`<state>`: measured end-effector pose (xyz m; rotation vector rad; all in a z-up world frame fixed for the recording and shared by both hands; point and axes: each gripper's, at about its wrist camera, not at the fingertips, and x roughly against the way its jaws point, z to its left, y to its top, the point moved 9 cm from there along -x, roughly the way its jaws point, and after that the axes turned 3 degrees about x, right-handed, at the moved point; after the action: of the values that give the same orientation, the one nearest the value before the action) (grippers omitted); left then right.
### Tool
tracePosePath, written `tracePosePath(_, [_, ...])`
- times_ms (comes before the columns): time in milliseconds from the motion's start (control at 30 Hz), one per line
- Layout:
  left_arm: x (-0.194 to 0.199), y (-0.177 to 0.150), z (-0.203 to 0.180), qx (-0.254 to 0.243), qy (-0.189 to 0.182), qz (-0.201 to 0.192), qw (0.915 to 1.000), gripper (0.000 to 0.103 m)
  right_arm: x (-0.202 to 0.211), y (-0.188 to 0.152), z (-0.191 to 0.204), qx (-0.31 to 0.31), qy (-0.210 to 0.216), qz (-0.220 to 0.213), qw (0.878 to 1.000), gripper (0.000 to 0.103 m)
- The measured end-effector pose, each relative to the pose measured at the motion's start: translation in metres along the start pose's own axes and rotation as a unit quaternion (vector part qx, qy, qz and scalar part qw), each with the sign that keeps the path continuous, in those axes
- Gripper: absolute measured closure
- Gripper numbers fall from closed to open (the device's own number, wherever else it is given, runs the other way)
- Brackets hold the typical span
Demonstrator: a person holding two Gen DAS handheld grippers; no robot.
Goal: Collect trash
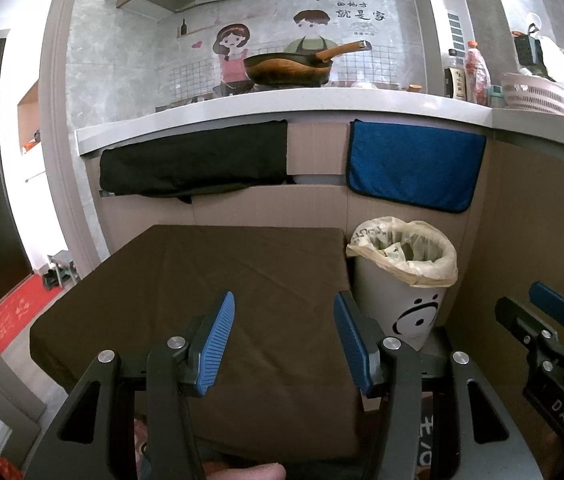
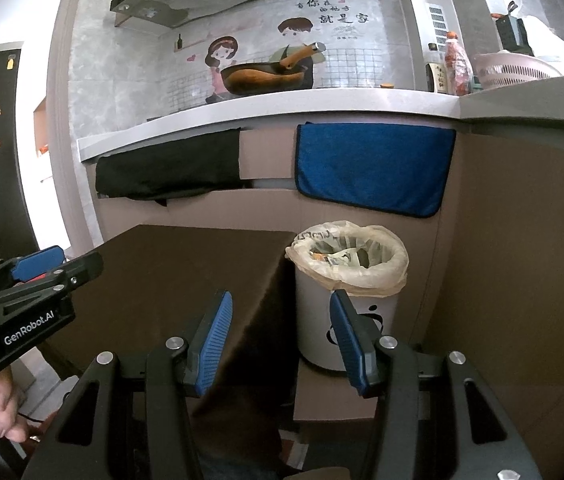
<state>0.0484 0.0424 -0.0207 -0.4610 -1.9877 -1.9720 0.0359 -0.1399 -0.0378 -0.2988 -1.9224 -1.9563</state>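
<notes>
Both tongs, left (image 1: 283, 344) and right (image 2: 280, 344), spread wide, holding nothing. Lined bin (image 2: 347, 276) just ahead, nearer the right. Brown tabletop (image 1: 202, 280) bare of trash.

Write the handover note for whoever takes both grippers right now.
Left gripper: open, nothing between its jaws, over the brown table.
Right gripper: open, nothing held, at the table's right edge, facing the trash bin.
Trash bin: white, bag-lined, on the floor right of the table against the cabinet; paper scraps already lie inside.
Done: no loose trash shows on the visible table top.
Left: judging from these views, probably nothing on the table; check the floor and areas out of view before stopping.
</notes>
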Motion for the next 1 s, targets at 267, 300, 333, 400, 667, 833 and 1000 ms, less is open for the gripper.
tracePosePath(267, [0.0005,0.0001,-0.0010,0.000,0.000,-0.001,1.0000,0.050,-0.0006,0.0004,-0.0010,0.000,0.000,0.000,1.000,0.055])
tracePosePath(300, [0.0005,0.0000,-0.0009,0.000,0.001,-0.001,1.0000,0.050,-0.0008,0.0005,-0.0012,0.000,0.001,0.000,1.000,0.055])
tracePosePath(333, [0.0005,-0.0001,-0.0009,0.000,0.000,-0.001,1.0000,0.050,-0.0005,0.0006,-0.0014,-0.001,0.001,0.000,1.000,0.055])
tracePosePath(400, [0.0004,-0.0002,-0.0013,0.000,0.001,0.000,1.0000,0.050,-0.0014,0.0013,-0.0023,0.000,0.000,0.000,1.000,0.055])
tracePosePath(667, [0.0009,-0.0007,-0.0028,0.001,0.002,0.001,1.0000,0.050,-0.0014,0.0014,-0.0028,-0.001,0.000,-0.001,1.000,0.055])
tracePosePath(833, [0.0011,-0.0005,-0.0042,0.001,0.003,0.000,1.0000,0.050,-0.0018,0.0009,-0.0042,-0.001,0.001,0.000,1.000,0.055])
tracePosePath(1000, [0.0003,-0.0014,-0.0026,0.000,0.001,0.005,1.0000,0.050,-0.0021,0.0013,-0.0049,-0.001,0.001,0.000,1.000,0.055])
